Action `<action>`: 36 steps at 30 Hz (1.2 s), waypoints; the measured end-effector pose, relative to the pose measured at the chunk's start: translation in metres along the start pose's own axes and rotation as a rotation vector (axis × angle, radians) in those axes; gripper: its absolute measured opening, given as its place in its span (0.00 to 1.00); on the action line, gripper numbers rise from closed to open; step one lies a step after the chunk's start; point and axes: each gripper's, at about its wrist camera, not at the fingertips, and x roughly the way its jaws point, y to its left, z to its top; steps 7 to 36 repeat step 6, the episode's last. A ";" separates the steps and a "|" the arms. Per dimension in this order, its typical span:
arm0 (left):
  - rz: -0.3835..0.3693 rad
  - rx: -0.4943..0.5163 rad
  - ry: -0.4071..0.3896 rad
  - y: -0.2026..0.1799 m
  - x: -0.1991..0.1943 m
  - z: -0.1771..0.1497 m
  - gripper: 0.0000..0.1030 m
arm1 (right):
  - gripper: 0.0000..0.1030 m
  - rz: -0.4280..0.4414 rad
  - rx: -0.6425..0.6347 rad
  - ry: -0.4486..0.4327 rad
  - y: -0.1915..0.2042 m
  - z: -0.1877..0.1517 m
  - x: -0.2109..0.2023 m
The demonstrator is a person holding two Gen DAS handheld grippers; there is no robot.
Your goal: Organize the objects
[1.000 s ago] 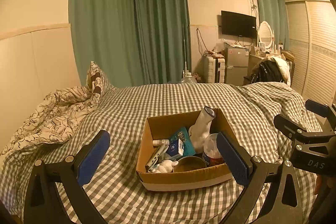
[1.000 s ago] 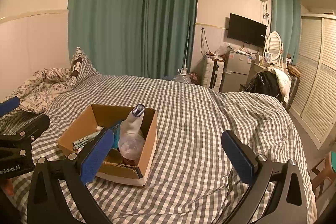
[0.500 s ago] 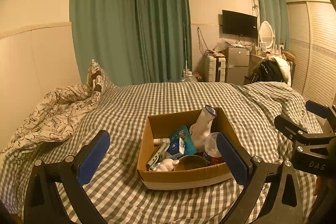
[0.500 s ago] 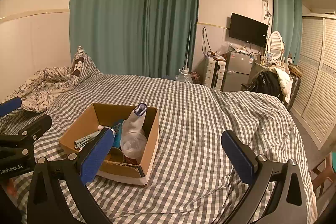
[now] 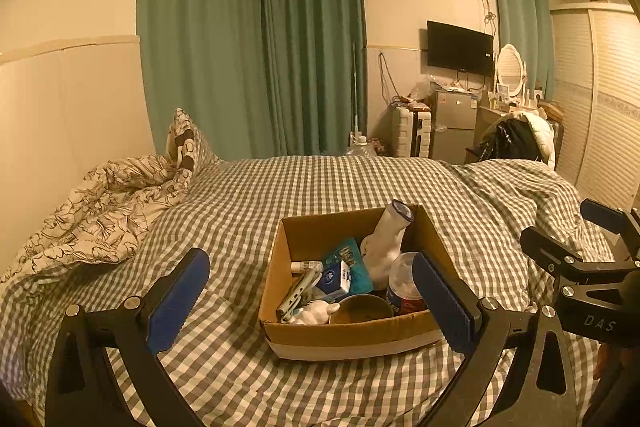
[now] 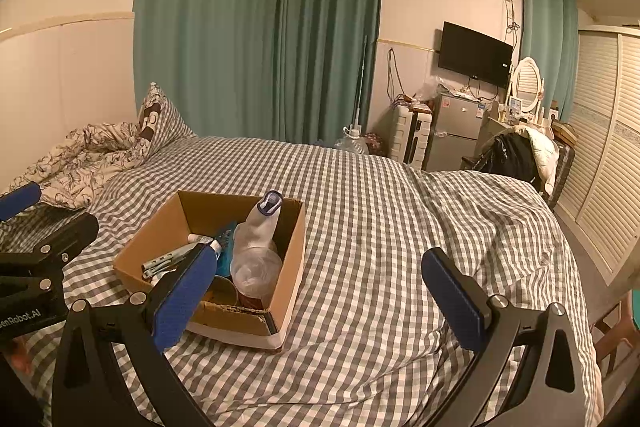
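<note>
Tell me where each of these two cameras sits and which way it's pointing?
Left wrist view: sits on the left claw, facing the open brown cardboard box head-on; both blue-padded fingers show, the right claw at the edge.
Right wrist view: sits on the right claw, facing across the grey checked bedspread; the left claw shows at the edge.
Shared: the box, bedspread and green curtains.

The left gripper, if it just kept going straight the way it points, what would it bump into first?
Probably the cardboard box on the checked bedspread. The open left gripper points at its near wall, though depth is hard to judge.
</note>
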 end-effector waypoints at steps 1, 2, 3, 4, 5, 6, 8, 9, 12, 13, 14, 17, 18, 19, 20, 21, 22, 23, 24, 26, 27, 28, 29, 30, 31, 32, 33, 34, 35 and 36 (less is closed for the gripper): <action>-0.001 0.002 -0.001 0.000 0.000 0.000 1.00 | 1.00 -0.001 -0.001 0.000 0.000 0.000 0.000; -0.002 0.004 -0.002 0.000 -0.001 0.000 1.00 | 1.00 -0.001 -0.001 0.000 0.000 0.000 0.000; -0.002 0.007 -0.002 -0.001 -0.001 0.000 1.00 | 1.00 -0.001 -0.001 0.000 0.000 0.000 0.000; -0.002 0.008 -0.004 -0.001 -0.001 0.000 1.00 | 1.00 0.000 0.000 0.001 0.000 0.000 0.000; -0.003 0.009 -0.005 -0.002 -0.001 0.000 1.00 | 1.00 0.000 -0.001 0.001 0.000 0.000 0.000; -0.005 0.010 -0.003 -0.002 -0.001 0.000 1.00 | 1.00 0.000 -0.001 0.001 0.000 0.000 0.000; -0.005 0.010 -0.003 -0.002 -0.001 0.000 1.00 | 1.00 0.000 -0.001 0.001 0.000 0.000 0.000; -0.005 0.010 -0.003 -0.002 -0.001 0.000 1.00 | 1.00 0.000 -0.001 0.001 0.000 0.000 0.000; -0.005 0.010 -0.003 -0.002 -0.001 0.000 1.00 | 1.00 0.000 -0.001 0.001 0.000 0.000 0.000; -0.005 0.010 -0.003 -0.002 -0.001 0.000 1.00 | 1.00 0.000 -0.001 0.001 0.000 0.000 0.000; -0.005 0.010 -0.003 -0.002 -0.001 0.000 1.00 | 1.00 0.000 -0.001 0.001 0.000 0.000 0.000; -0.005 0.010 -0.003 -0.002 -0.001 0.000 1.00 | 1.00 0.000 -0.001 0.001 0.000 0.000 0.000; -0.005 0.010 -0.003 -0.002 -0.001 0.000 1.00 | 1.00 0.000 -0.001 0.001 0.000 0.000 0.000; -0.005 0.010 -0.003 -0.002 -0.001 0.000 1.00 | 1.00 0.000 -0.001 0.001 0.000 0.000 0.000; -0.005 0.010 -0.003 -0.002 -0.001 0.000 1.00 | 1.00 0.000 -0.001 0.001 0.000 0.000 0.000; -0.005 0.010 -0.003 -0.002 -0.001 0.000 1.00 | 1.00 0.000 -0.001 0.001 0.000 0.000 0.000; -0.005 0.010 -0.003 -0.002 -0.001 0.000 1.00 | 1.00 0.000 -0.001 0.001 0.000 0.000 0.000; -0.005 0.010 -0.003 -0.002 -0.001 0.000 1.00 | 1.00 0.000 -0.001 0.001 0.000 0.000 0.000; -0.005 0.010 -0.003 -0.002 -0.001 0.000 1.00 | 1.00 0.000 -0.001 0.001 0.000 0.000 0.000; -0.005 0.010 -0.003 -0.002 -0.001 0.000 1.00 | 1.00 0.000 -0.001 0.001 0.000 0.000 0.000; -0.005 0.010 -0.003 -0.002 -0.001 0.000 1.00 | 1.00 0.000 -0.001 0.001 0.000 0.000 0.000; -0.005 0.010 -0.003 -0.002 -0.001 0.000 1.00 | 1.00 0.000 -0.001 0.001 0.000 0.000 0.000; -0.005 0.010 -0.003 -0.002 -0.001 0.000 1.00 | 1.00 0.000 -0.001 0.001 0.000 0.000 0.000; -0.005 0.010 -0.003 -0.002 -0.001 0.000 1.00 | 1.00 0.000 -0.001 0.001 0.000 0.000 0.000; -0.005 0.010 -0.003 -0.002 -0.001 0.000 1.00 | 1.00 0.000 -0.001 0.001 0.000 0.000 0.000; -0.005 0.010 -0.003 -0.002 -0.001 0.000 1.00 | 1.00 0.000 -0.001 0.001 0.000 0.000 0.000; -0.005 0.010 -0.003 -0.002 -0.001 0.000 1.00 | 1.00 0.000 -0.001 0.001 0.000 0.000 0.000; -0.005 0.010 -0.003 -0.002 -0.001 0.000 1.00 | 1.00 0.000 -0.001 0.001 0.000 0.000 0.000; -0.005 0.010 -0.003 -0.002 -0.001 0.000 1.00 | 1.00 0.000 -0.001 0.001 0.000 0.000 0.000; -0.005 0.010 -0.003 -0.002 -0.001 0.000 1.00 | 1.00 0.000 -0.001 0.001 0.000 0.000 0.000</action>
